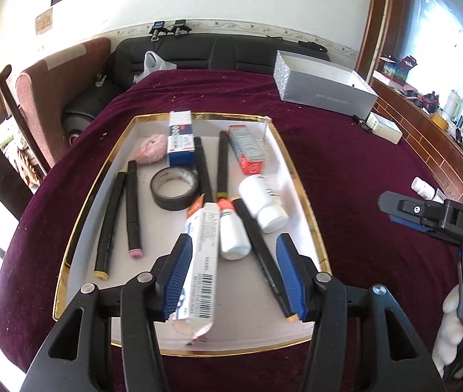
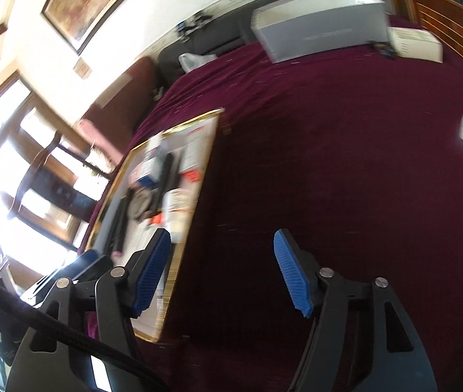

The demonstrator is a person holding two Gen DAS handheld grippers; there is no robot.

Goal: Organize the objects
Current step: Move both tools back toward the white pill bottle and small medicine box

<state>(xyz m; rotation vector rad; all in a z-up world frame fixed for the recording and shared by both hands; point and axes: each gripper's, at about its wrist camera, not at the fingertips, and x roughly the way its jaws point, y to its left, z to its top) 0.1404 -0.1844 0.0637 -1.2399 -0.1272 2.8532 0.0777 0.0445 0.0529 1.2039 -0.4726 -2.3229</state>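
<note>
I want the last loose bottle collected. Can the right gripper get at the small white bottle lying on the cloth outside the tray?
Probably yes: the small white bottle lies on bare cloth just beyond the right gripper, whose fingers are open and empty, with nothing between.

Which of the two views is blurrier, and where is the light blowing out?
Right wrist view: smeared by motion, the gold-rimmed tray and its contents streaked, window at left blown out white. Left wrist view: mostly sharp, the tape roll crisp, only the white bottle slightly blurred; fisheye bends the edges.
</note>
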